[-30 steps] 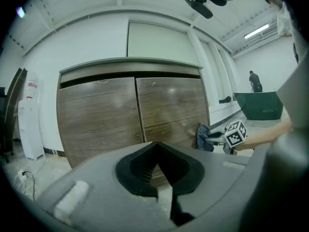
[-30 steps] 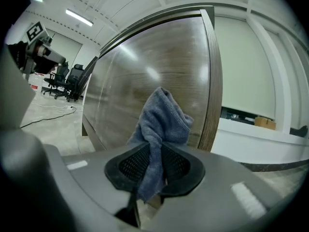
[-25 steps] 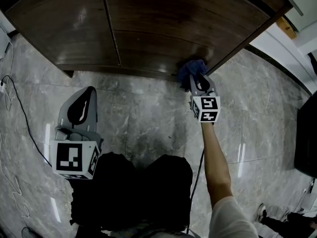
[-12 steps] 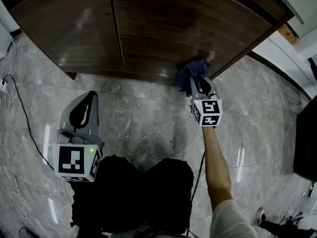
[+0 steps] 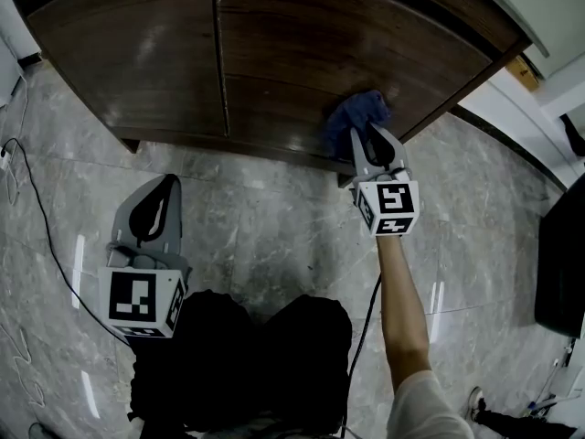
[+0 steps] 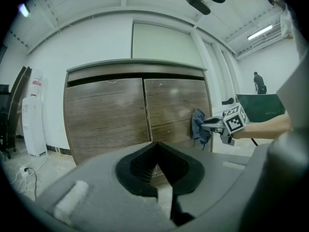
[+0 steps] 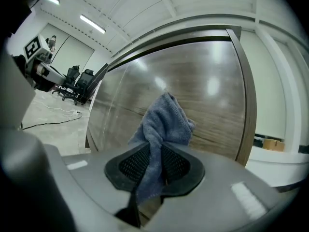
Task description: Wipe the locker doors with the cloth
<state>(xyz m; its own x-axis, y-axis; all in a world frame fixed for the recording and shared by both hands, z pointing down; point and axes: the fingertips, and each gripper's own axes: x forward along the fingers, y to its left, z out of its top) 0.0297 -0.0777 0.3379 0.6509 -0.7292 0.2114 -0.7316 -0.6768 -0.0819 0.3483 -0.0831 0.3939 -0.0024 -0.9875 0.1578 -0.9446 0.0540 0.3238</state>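
R gripper (image 5: 370, 140) has its jaws clenched on the cloth (image 5: 358, 112), a blue bunch pressed to the right door (image 5: 320, 53) close to that door's right edge. L gripper (image 5: 163, 188) hangs over the floor (image 5: 274, 218), well apart from the locker, jaws closed tip to tip w/ nothing in them.

Head view alone gives the grey marbled floor, a thin cable (image 5: 41, 218) along its left side, the person's dark trousers (image 5: 247, 355) at bottom and the bare forearm (image 5: 402, 300) behind the R gripper. It looks down the seam btwn left door (image 5: 137, 53) and right door.

L gripper view alone gives the whole locker front: two brown wood-grain doors under a grey top strip. The cloth sits approx mid-height on the right door, w/ the R gripper coming in level from the right. It also shows a white water dispenser (image 6: 30, 112) by the wall left of the locker, a person (image 6: 259, 82) standing far off at right, and a strip light (image 6: 260, 32) overhead.

R gripper view alone gives the cloth up close. Terry pile shows, one fold runs down btwn the ribbed pads (image 7: 133, 166), and the rest is bunched past the tips against the glossy door. Office chairs (image 7: 77, 83) stand far left. A cardboard box (image 7: 273, 144) lies low, right of the locker; in head view it's just a tan sliver.

Print: square b/w markers on each gripper's cube (image 5: 388, 208). The dispenser has a reddish mark, too small to read.
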